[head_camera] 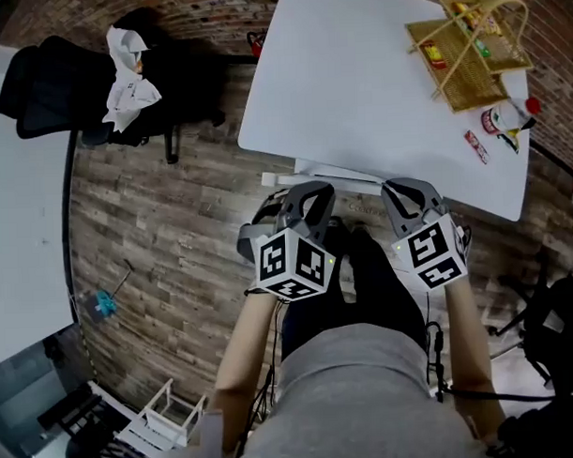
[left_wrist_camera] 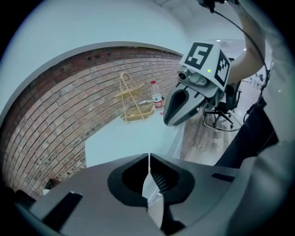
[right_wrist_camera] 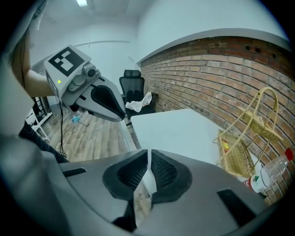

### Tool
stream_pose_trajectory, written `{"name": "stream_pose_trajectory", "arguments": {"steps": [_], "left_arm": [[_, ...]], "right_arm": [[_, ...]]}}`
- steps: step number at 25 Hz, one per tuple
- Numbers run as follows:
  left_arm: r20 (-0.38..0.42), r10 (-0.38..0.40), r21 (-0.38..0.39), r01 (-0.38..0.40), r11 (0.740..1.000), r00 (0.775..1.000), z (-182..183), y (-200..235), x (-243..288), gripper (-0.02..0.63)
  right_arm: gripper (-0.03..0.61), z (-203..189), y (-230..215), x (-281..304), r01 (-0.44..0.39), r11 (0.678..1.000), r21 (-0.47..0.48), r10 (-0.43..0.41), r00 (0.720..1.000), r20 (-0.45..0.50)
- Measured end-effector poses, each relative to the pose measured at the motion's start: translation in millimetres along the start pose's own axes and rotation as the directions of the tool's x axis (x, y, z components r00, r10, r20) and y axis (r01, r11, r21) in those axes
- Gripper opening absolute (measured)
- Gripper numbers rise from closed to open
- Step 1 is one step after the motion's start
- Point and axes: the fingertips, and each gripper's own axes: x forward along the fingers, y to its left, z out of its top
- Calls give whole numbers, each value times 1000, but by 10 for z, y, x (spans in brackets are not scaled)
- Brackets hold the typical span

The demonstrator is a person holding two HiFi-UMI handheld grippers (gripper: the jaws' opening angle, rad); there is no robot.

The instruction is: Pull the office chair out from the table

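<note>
Left gripper (head_camera: 309,198) jaws closed, empty, right gripper (head_camera: 406,197) same, both over table (head_camera: 347,90) near edge, office chair (head_camera: 52,91) off table's left edge, white cloth (head_camera: 128,77) on it

The table (head_camera: 356,80) is plain white, the chair (head_camera: 56,86) black, the cloth (head_camera: 126,79) white, and the floor (head_camera: 173,218) is grey-brown wood planking. The wall (right_wrist_camera: 221,73) is red-brown brick, the basket (head_camera: 473,52) straw-yellow, and the bottle (right_wrist_camera: 269,175) clear with a red cap. The left gripper (head_camera: 307,190) and right gripper (head_camera: 407,186) are grey, their cubes patterned in black and white squares.
</note>
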Motion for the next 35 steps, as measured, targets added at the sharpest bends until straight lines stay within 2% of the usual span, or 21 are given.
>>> {"name": "stream_pose_trajectory", "arguments": {"steps": [3,7,8,9,10,11,12,13,15,20,26,31,35], "left_arm": [[-43,-51,84,54,995,998,-40,-31,76,17],[-73,-133,127,142,982,988,-51,-122,137,21],[-75,-153,133,162,978,985,-46,-151,144,53],[-80,-169,140,179,974,982,-42,-175,152,115],[-87,-180,152,191,970,980,-40,-196,162,132],[-96,-187,167,201,965,978,-41,-215,174,132],[-108,-193,184,210,960,975,-47,-234,190,132],[-121,-200,201,221,954,972,-56,-255,208,137],[-144,-220,225,248,942,965,-71,-294,248,163],[-188,-251,252,294,922,950,-120,-362,417,186],[-264,-304,265,372,890,915,-262,-429,637,212],[-288,-306,266,382,885,908,-324,-398,747,212],[-323,-317,260,405,876,892,-426,-408,818,210]], "right_arm": [[17,-7,25,36,-15,998,-60,13,999,-32],[17,-55,43,72,-19,986,-163,2,995,-104],[17,-65,48,74,-22,984,-177,1,993,-118],[18,-75,53,76,-26,983,-184,2,992,-130],[18,-84,61,78,-33,982,-185,7,990,-139],[50,-96,77,82,-45,982,-182,18,989,-149],[111,-108,101,89,-62,982,-177,33,987,-160],[136,-118,126,98,-79,982,-174,49,984,-169],[138,-129,163,127,-102,978,-184,67,980,-186],[184,-304,190,275,-148,946,-287,59,953,-297],[186,-603,184,448,-231,867,-441,4,889,-458],[185,-693,175,545,-246,873,-422,15,877,-481],[165,-667,166,614,-253,868,-427,15,874,-486]]}}
